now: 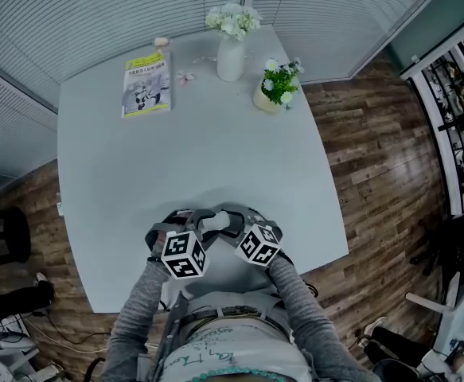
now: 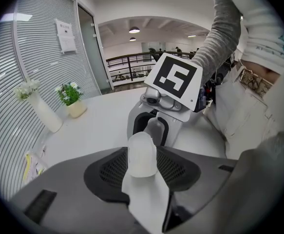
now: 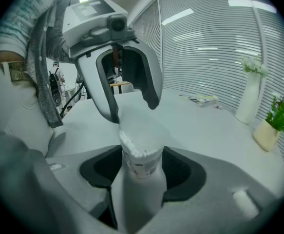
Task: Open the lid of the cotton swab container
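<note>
In the head view the 2 marker cubes [image 1: 184, 255] hide most of the left claw [image 2: 142, 167], the right claw [image 3: 141, 169] and what they hold, and the bottom edge cuts off the person's torso [image 1: 232, 348]. The label on the cotton swab container [image 3: 141, 155] is too blurred to read in the right gripper view. The print on the booklet [image 1: 146, 84] and the small pale thing [image 1: 186, 76] beside it on the bench [image 1: 216, 150] are too small to make out.
</note>
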